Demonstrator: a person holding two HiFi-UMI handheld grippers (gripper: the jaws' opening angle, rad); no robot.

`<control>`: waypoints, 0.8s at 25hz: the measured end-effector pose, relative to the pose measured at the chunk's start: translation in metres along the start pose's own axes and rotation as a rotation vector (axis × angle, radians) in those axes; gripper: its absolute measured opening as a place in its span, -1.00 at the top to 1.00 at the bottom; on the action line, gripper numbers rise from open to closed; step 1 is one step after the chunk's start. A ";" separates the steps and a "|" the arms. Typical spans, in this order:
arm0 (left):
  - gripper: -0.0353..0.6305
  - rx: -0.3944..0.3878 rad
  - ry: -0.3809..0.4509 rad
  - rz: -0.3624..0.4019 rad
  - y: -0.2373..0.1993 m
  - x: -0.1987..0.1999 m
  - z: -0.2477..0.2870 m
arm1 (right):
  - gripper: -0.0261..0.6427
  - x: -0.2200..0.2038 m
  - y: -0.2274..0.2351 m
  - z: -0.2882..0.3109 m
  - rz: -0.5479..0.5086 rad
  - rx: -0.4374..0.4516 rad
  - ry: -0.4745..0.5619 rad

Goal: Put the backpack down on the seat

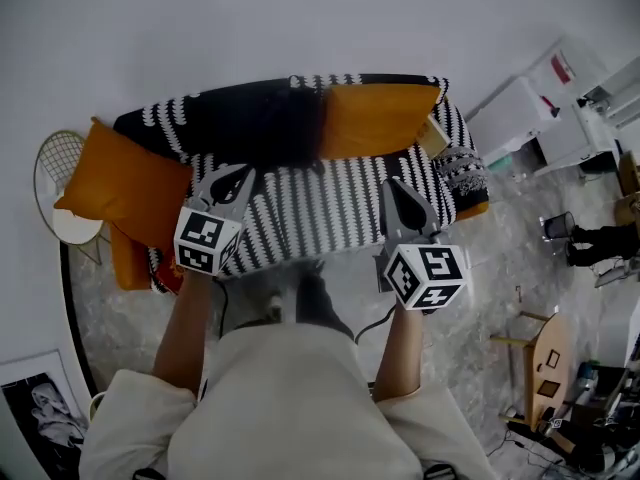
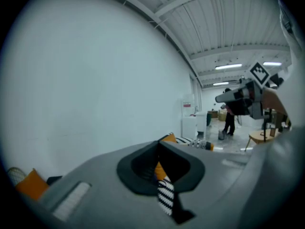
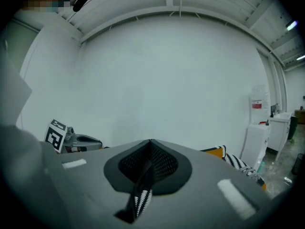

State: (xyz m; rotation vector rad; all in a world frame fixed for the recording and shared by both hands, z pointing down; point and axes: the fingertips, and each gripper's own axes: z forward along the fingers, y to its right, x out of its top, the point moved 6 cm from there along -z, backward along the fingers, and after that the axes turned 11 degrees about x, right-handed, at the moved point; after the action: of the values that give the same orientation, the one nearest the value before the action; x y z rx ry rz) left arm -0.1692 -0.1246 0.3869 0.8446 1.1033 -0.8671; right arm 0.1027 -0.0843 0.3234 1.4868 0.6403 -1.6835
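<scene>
over the striped sofa (image 1: 320, 213) both tools hang in the air, touching nothing. left hand-held gripper (image 1: 233, 178): jaws pressed together and empty, with only a sliver of striped cover showing through the slit in its own view. right hand-held gripper (image 1: 397, 190): the same, closed on nothing. and the backpack (image 1: 262, 118)? i take it to be the dark mass lying at the back of the seat, against the backrest (image 1: 160, 118) and right beside the orange cushion (image 1: 380, 118). neither tool is on it. propped there it shouldn't tip forward, so the put-down looks done, and shut jaws held clear fit that.
</scene>
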 end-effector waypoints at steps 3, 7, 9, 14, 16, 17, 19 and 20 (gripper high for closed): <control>0.88 -0.026 0.039 0.035 0.010 0.016 -0.026 | 0.90 0.004 -0.017 -0.015 -0.018 -0.007 0.005; 0.88 -0.045 0.089 0.065 0.022 0.033 -0.058 | 0.90 0.008 -0.042 -0.036 -0.044 0.013 0.018; 0.88 -0.050 0.107 0.074 0.030 0.041 -0.074 | 0.90 0.011 -0.053 -0.048 -0.058 0.023 0.029; 0.88 -0.072 0.152 0.087 0.049 0.052 -0.110 | 0.90 0.014 -0.080 -0.075 -0.095 0.033 0.042; 0.88 -0.074 0.159 0.085 0.053 0.051 -0.121 | 0.90 0.013 -0.093 -0.081 -0.113 0.046 0.037; 0.88 -0.074 0.163 0.085 0.055 0.052 -0.125 | 0.90 0.012 -0.097 -0.084 -0.121 0.052 0.034; 0.88 -0.077 0.172 0.086 0.058 0.053 -0.131 | 0.90 0.012 -0.103 -0.088 -0.132 0.061 0.030; 0.88 -0.080 0.174 0.088 0.060 0.054 -0.133 | 0.90 0.011 -0.106 -0.089 -0.134 0.065 0.028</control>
State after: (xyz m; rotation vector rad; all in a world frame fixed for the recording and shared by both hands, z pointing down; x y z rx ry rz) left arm -0.1542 0.0109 0.3120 0.9079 1.2352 -0.6816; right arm 0.0680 0.0439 0.2831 1.5453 0.7205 -1.8032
